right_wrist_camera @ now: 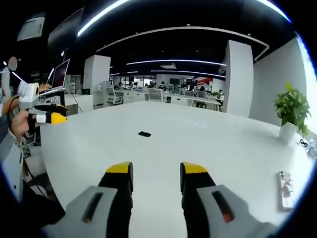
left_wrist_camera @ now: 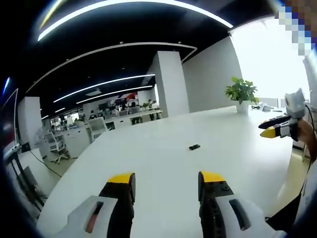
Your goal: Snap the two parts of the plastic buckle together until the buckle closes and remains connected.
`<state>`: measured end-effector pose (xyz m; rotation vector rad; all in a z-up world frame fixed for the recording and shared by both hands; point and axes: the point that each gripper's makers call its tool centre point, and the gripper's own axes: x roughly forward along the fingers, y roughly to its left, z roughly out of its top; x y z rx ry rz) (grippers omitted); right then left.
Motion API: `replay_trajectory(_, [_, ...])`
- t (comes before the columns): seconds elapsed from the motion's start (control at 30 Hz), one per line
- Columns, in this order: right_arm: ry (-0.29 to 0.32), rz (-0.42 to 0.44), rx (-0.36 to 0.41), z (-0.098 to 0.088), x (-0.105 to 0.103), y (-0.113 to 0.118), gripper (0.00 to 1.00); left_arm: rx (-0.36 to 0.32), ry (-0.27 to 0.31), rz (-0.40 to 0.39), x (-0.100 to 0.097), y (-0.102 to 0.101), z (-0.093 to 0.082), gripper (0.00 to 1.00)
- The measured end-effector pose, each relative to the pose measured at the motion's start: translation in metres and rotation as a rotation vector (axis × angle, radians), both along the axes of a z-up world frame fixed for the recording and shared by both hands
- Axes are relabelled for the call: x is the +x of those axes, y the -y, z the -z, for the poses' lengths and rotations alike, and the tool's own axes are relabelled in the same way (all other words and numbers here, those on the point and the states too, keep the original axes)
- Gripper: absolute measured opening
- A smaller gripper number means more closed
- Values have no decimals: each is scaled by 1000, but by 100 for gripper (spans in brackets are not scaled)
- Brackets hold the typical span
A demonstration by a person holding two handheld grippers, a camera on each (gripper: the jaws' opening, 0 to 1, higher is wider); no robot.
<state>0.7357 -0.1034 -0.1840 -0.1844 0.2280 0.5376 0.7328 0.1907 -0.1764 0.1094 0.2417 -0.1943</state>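
A small black buckle (left_wrist_camera: pixel 194 147) lies flat on the white table (left_wrist_camera: pixel 163 148), well ahead of both grippers; in the right gripper view the buckle (right_wrist_camera: pixel 144 134) sits in the middle of the tabletop (right_wrist_camera: pixel 223 148). My left gripper (left_wrist_camera: pixel 166 177) is open, its yellow-tipped jaws apart with nothing between them. My right gripper (right_wrist_camera: pixel 151 168) is open too and holds nothing. The right gripper (left_wrist_camera: pixel 273 128) comes in at the right edge of the left gripper view, held by a hand. The left gripper (right_wrist_camera: pixel 52 116) appears at the left edge of the right gripper view.
A potted green plant (left_wrist_camera: pixel 241 94) stands at the table's far corner, also seen as the plant (right_wrist_camera: pixel 291 111). A white device (right_wrist_camera: pixel 285 183) lies near the right table edge. A laptop (right_wrist_camera: pixel 59 75) stands beyond the left side. Office desks and chairs (left_wrist_camera: pixel 57 144) fill the background.
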Motion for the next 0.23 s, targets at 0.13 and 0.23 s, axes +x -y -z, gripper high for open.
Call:
replay_trajectory(0.13, [-1,16,7,-2,-1,1,38,10,0,-15,0,-2,-1,52])
replay_trajectory(0.23, [5,19,2,-4,0,1,39,12,4,-17,0,-3,-2,52])
